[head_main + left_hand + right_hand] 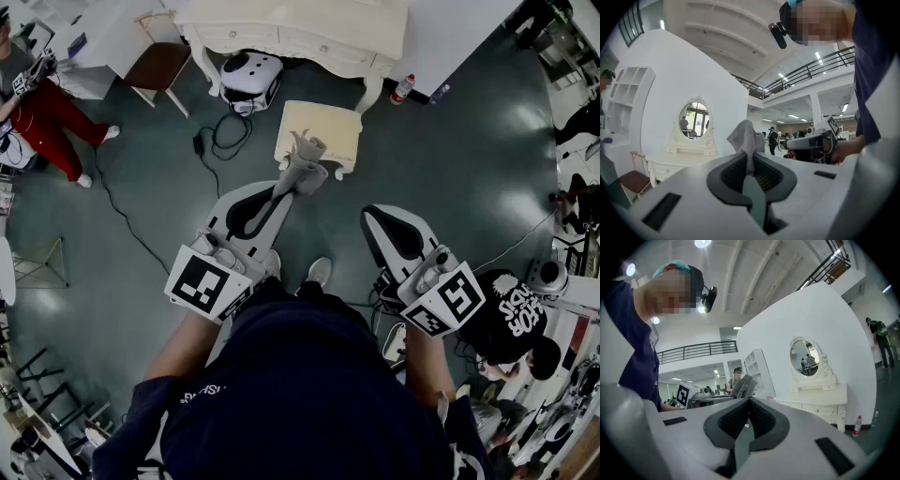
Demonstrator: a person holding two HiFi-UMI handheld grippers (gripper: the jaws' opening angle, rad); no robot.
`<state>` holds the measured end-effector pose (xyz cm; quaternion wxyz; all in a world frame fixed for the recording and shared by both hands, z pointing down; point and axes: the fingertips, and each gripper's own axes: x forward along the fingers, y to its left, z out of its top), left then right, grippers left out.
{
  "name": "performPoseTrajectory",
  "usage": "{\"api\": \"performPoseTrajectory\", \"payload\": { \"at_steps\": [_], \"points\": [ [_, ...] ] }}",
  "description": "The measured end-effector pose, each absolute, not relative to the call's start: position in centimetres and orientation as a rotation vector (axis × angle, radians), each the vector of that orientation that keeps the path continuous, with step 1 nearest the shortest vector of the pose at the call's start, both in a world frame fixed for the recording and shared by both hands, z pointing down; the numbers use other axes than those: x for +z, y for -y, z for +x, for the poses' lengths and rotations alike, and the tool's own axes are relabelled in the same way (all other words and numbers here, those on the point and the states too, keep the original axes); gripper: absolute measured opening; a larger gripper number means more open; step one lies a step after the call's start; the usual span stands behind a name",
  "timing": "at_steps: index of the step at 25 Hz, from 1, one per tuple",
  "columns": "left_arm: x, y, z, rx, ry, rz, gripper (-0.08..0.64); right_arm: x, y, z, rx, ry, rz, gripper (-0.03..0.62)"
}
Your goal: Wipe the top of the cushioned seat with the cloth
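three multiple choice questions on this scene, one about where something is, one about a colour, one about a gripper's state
1. Where does the red-capped bottle stand?
A. on the cushioned seat
B. on the floor beside the dressing table
C. on top of the dressing table

2. What colour is the cushioned seat's top?
A. cream
B. red
C. black

3. What is the left gripper doing?
A. open and empty
B. shut on the cloth
C. shut on the bottle

Answers:
1 B: the head view shows the bottle on the floor by the table's right leg.
2 A: the seat's top looks pale cream.
3 B: the left gripper view shows grey cloth pinched between closed jaws.
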<state>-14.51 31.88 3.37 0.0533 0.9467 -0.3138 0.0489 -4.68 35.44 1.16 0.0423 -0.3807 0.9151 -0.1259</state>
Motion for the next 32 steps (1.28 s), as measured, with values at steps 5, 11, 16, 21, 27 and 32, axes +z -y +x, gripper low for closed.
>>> {"api": "performPoseTrajectory", "payload": {
  "at_steps": [5,11,16,21,27,32],
  "points": [
    [3.5,-32.1,-14.3,0.148,0.956,2.874,0.032,1.2,-35.7,-4.5,-0.386,-2.801,-1.159,0.025],
    [3.5,-32.0,-13.5,0.151,0.972,2.867,0.032,1.1,-35.5,-3.7,-0.391,-2.794,-1.144,0.025],
    [3.6,-32.2,-12.4,0.157,0.995,2.864,0.032,0.9,-35.4,-2.4,-0.375,-2.783,-1.136,0.026],
    [4.0,-32.4,-11.1,0.145,1.022,2.855,0.032,1.1,-35.5,-1.5,-0.357,-2.804,-1.121,0.026],
    [4.9,-33.3,-9.5,0.151,1.027,2.844,0.032,1.9,-36.1,-0.3,-0.368,-2.816,-1.109,0.026],
    [5.1,-33.0,-9.2,0.153,1.04,2.839,0.032,2.3,-35.9,0.3,-0.393,-2.811,-1.088,0.025]
  ]
}}
